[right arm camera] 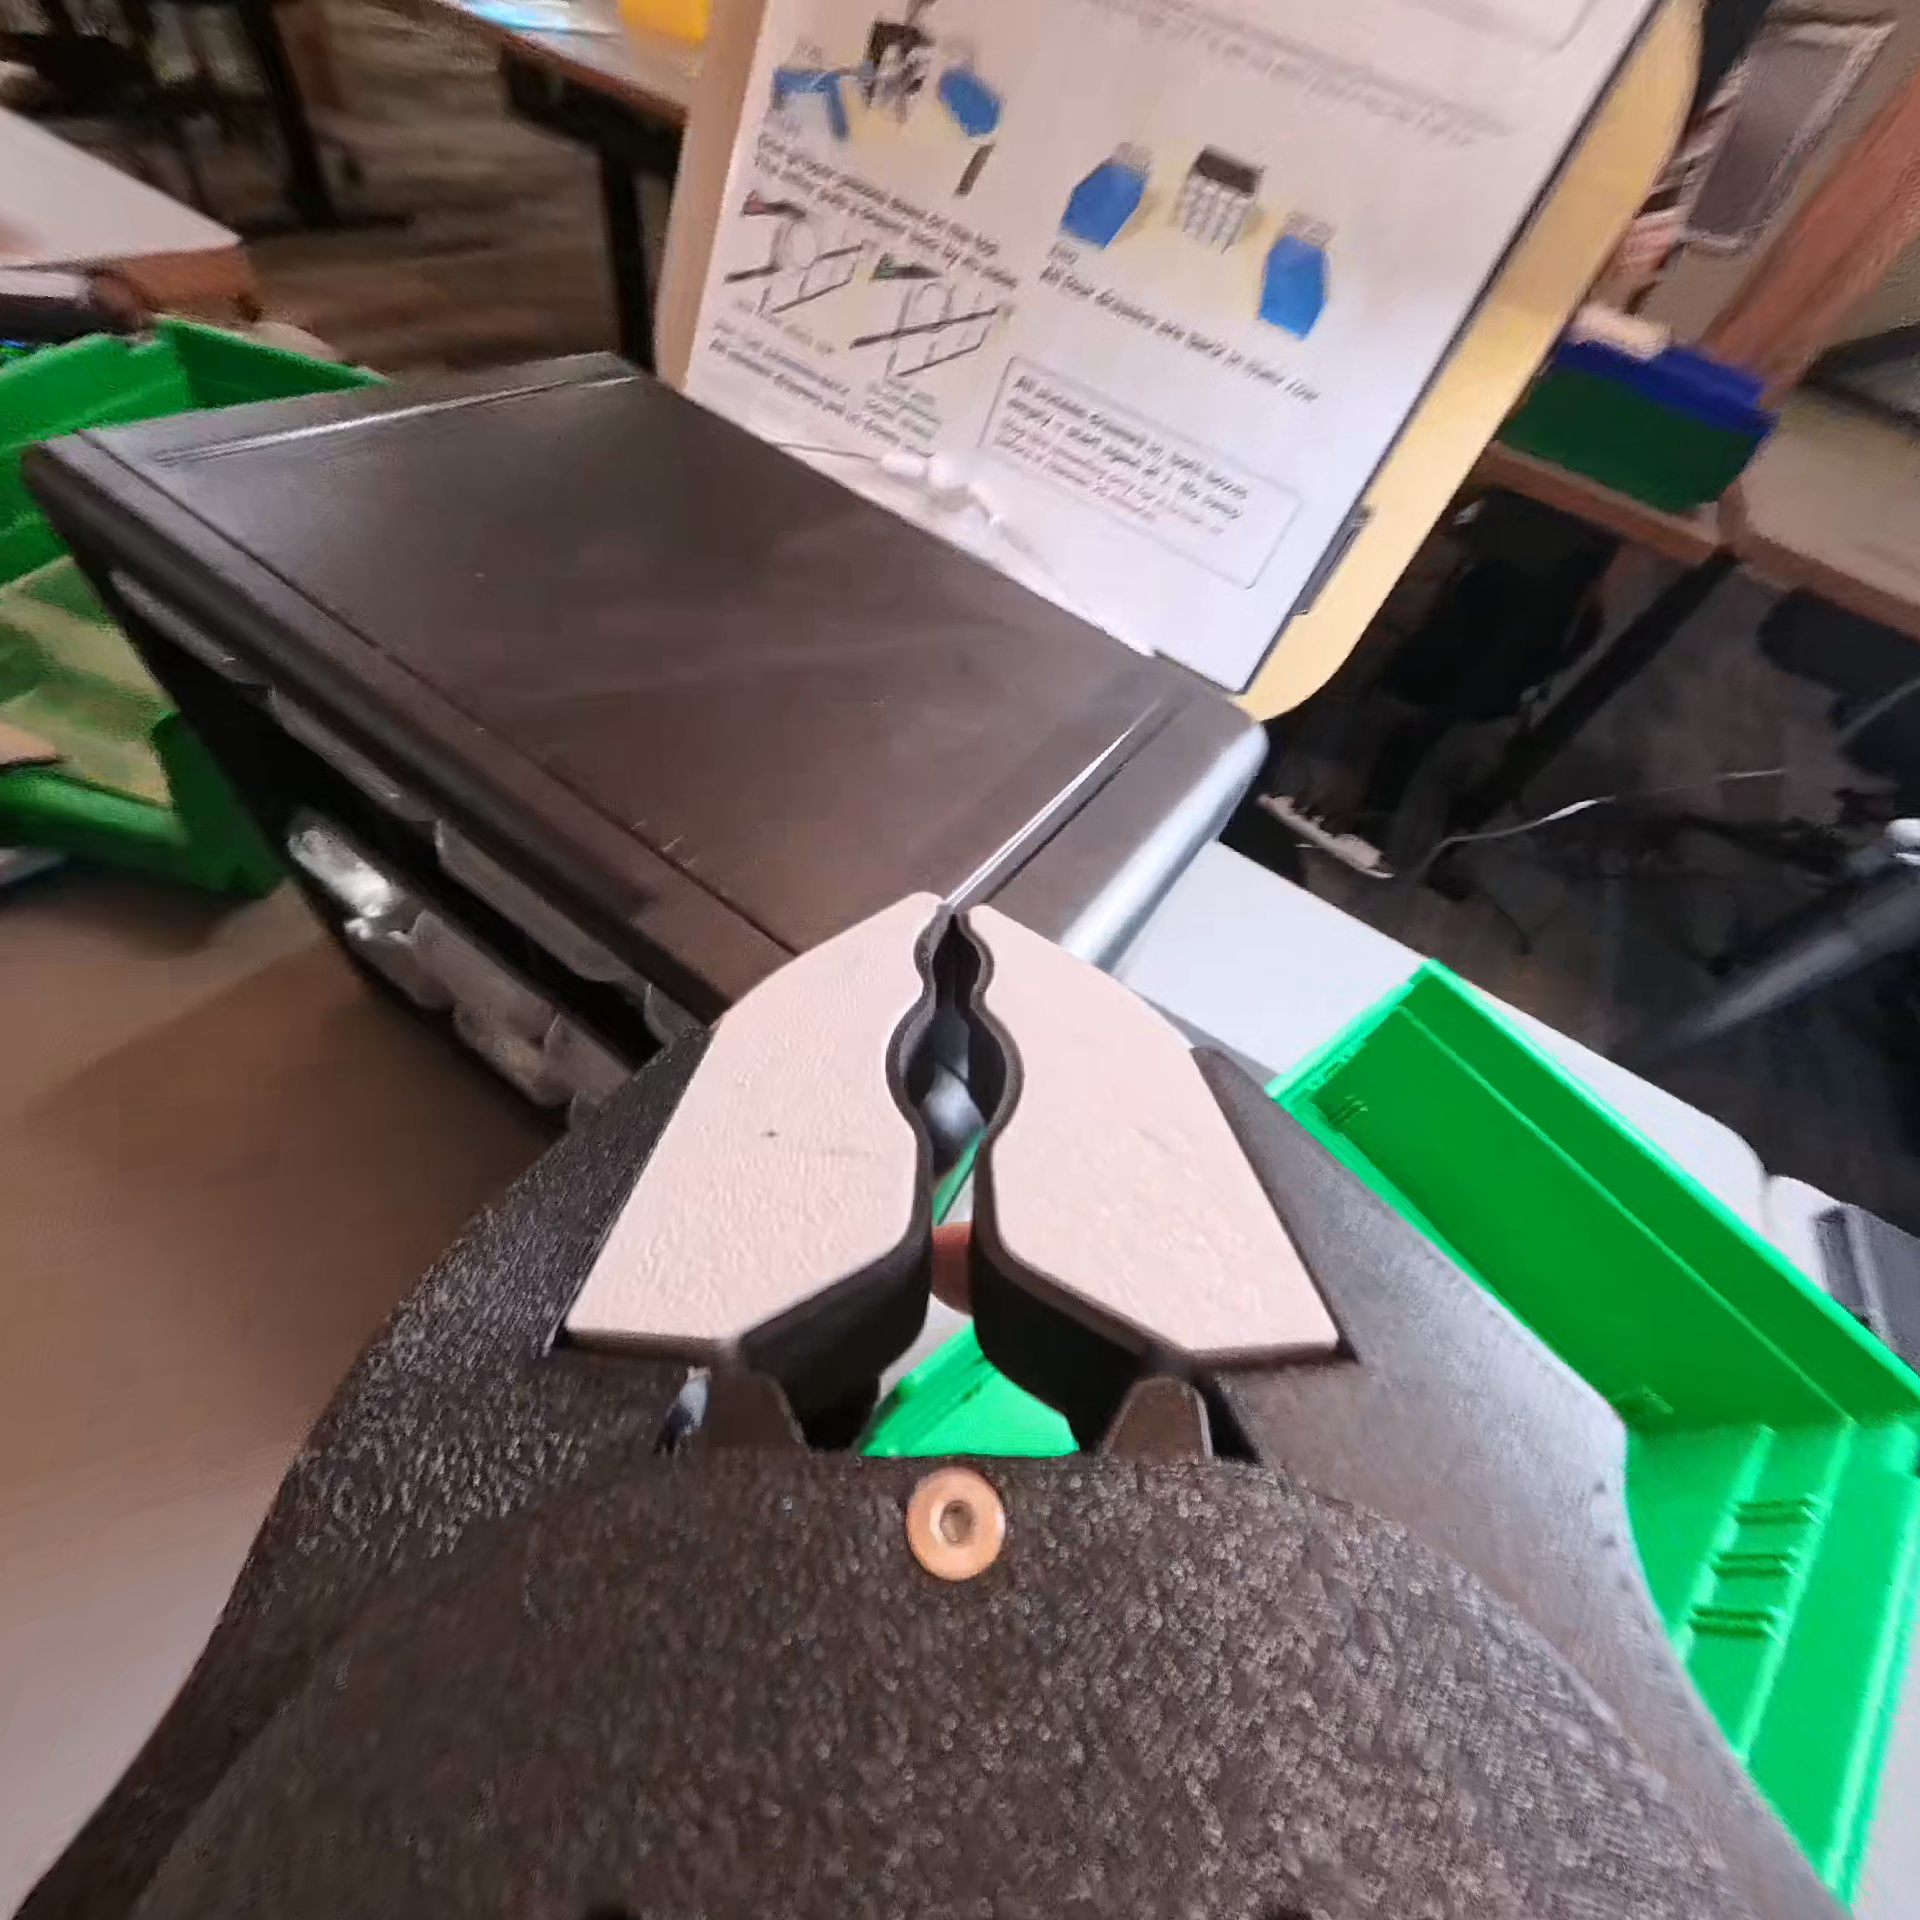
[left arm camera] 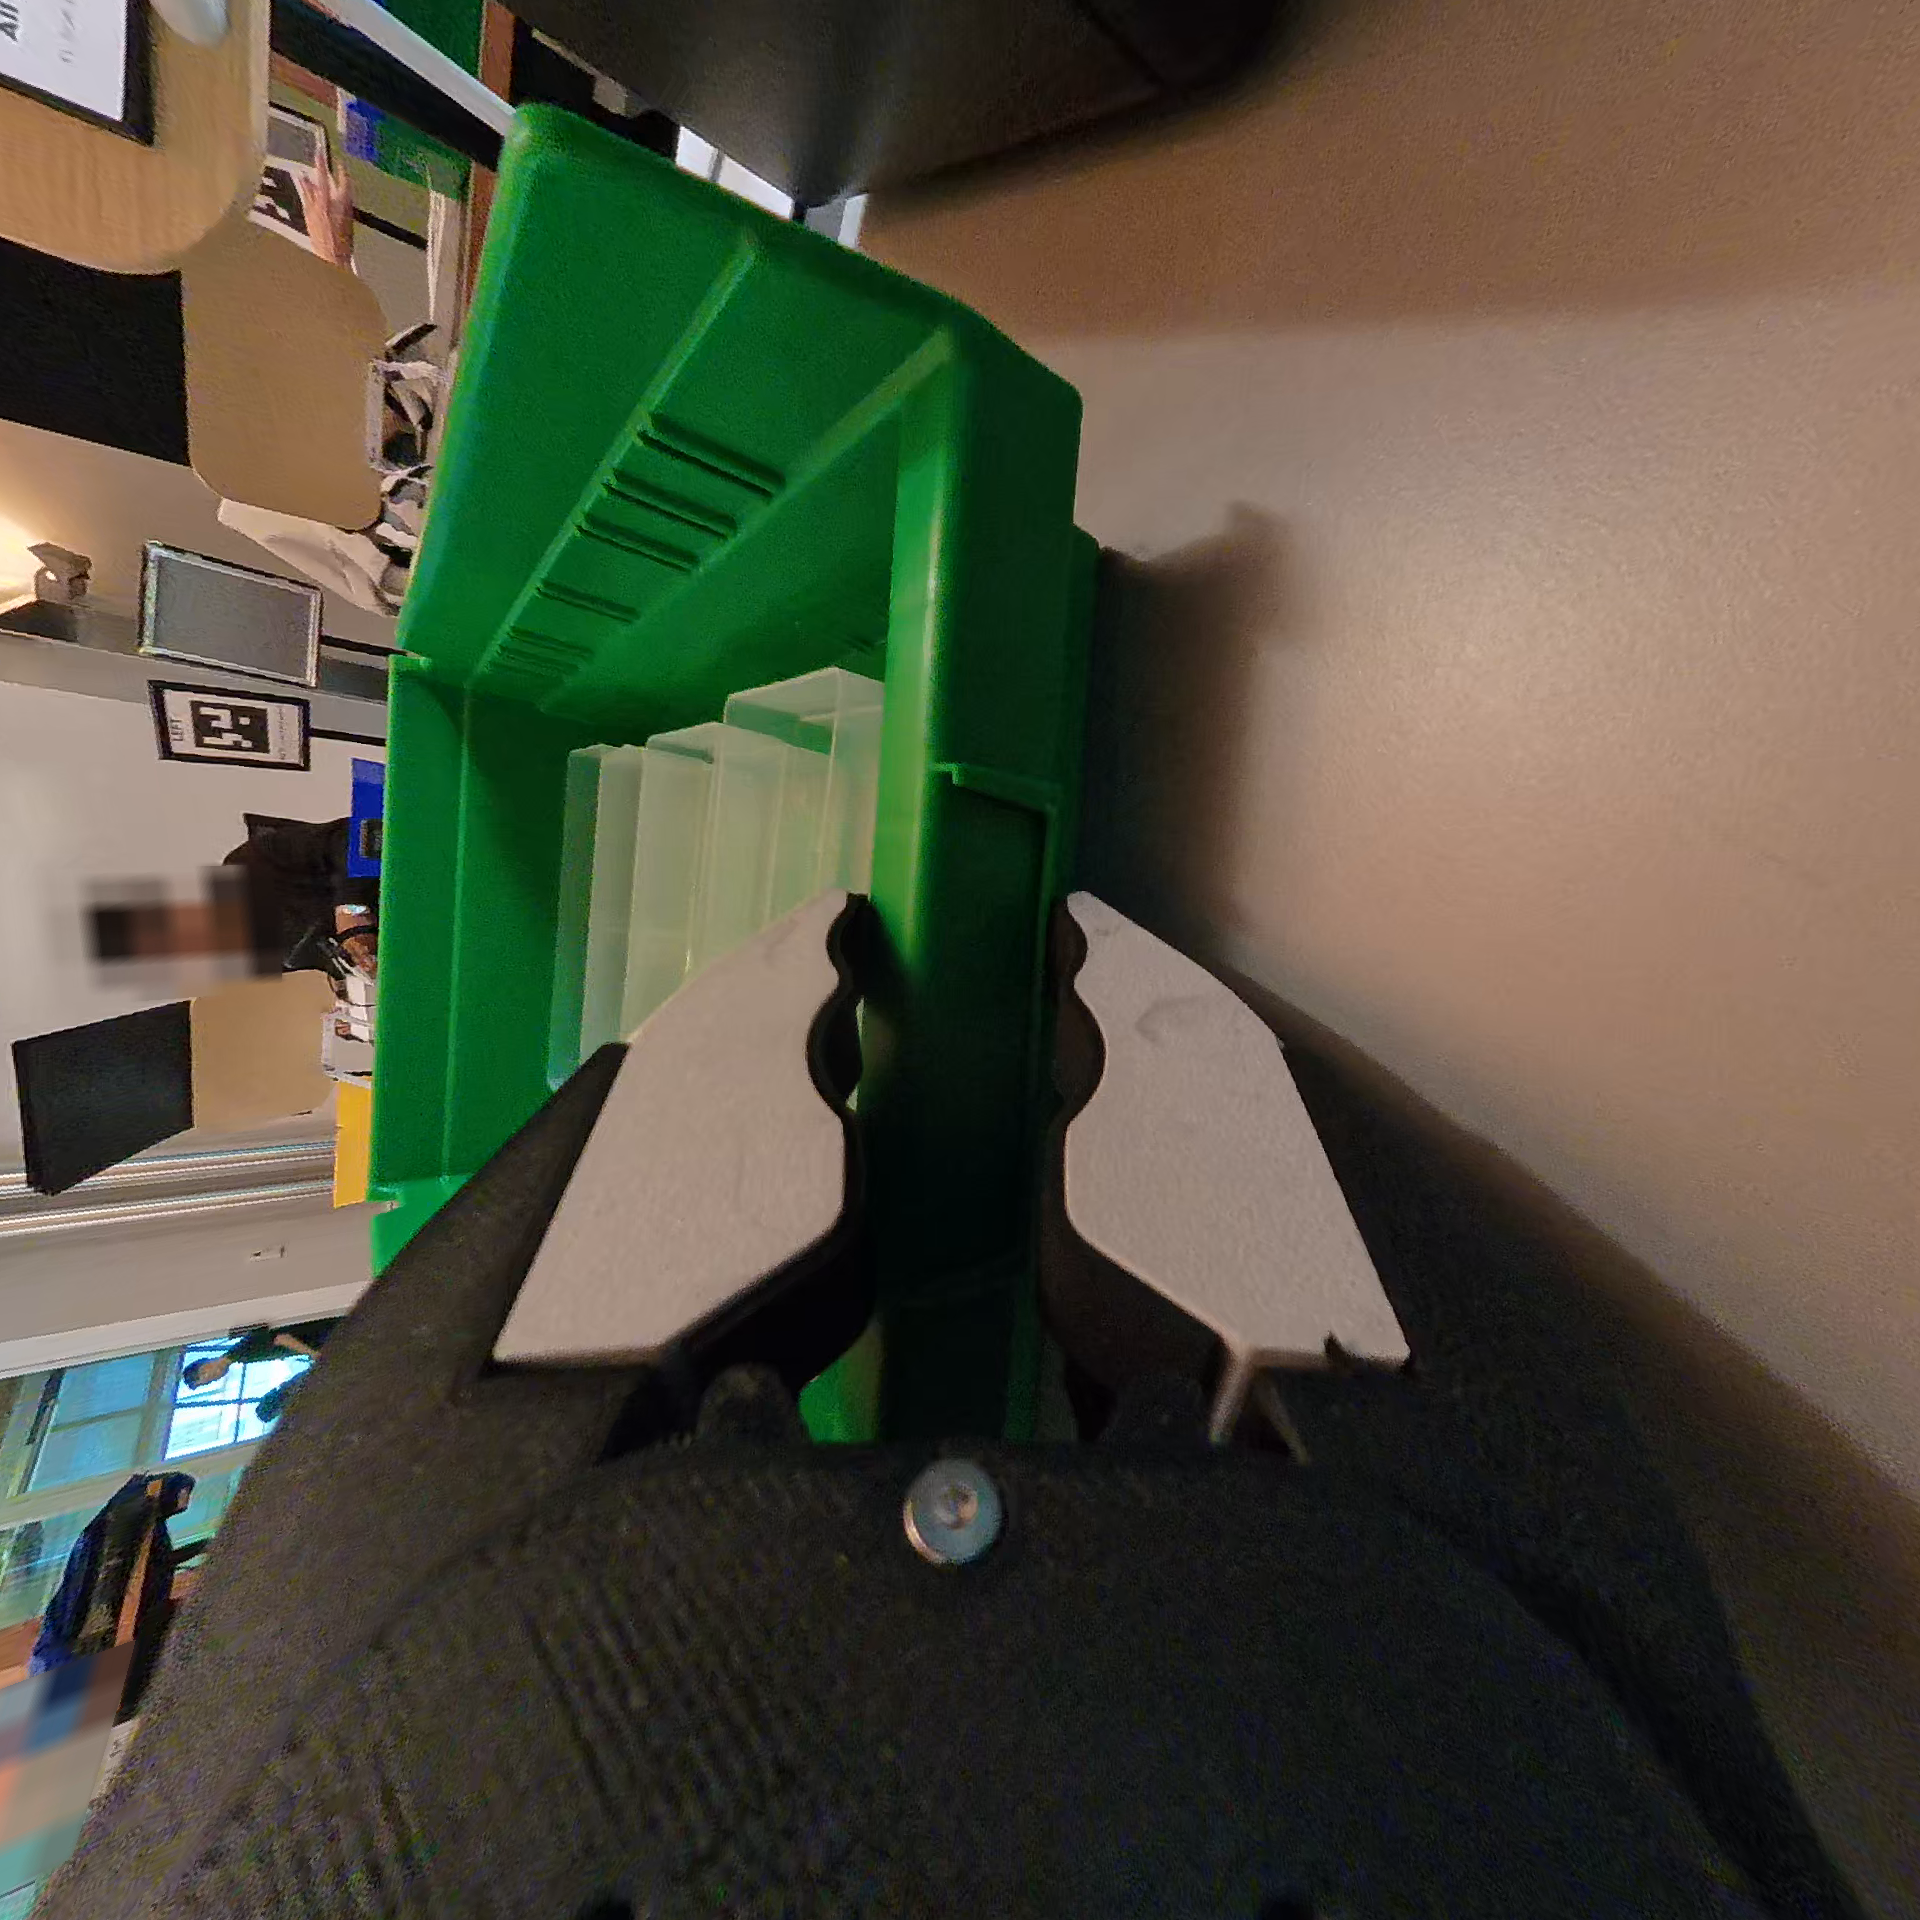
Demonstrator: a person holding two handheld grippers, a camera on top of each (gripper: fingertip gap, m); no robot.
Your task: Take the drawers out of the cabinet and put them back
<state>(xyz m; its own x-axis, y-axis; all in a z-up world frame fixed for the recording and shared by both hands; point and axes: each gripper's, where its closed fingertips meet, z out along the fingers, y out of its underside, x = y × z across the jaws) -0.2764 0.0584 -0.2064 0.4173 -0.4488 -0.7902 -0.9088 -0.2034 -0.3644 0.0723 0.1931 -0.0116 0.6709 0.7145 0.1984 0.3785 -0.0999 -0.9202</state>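
Observation:
In the left wrist view my left gripper (left arm camera: 961, 914) is shut on the side wall of a green plastic bin (left arm camera: 727, 416), with one pad on each face of the wall. Several clear plastic drawers (left arm camera: 727, 831) stand side by side inside the bin. In the right wrist view my right gripper (right arm camera: 951, 920) is shut, its tips together with nothing between them, just above the near corner of the black cabinet (right arm camera: 623, 623). Clear drawers (right arm camera: 457, 935) show in the cabinet's front on the left.
A second green bin (right arm camera: 1662, 1351) lies low at the right beside my right gripper, and another green bin (right arm camera: 104, 436) sits at the far left behind the cabinet. An instruction poster (right arm camera: 1143, 260) stands behind the cabinet. The brown tabletop (left arm camera: 1558, 727) lies under the held bin.

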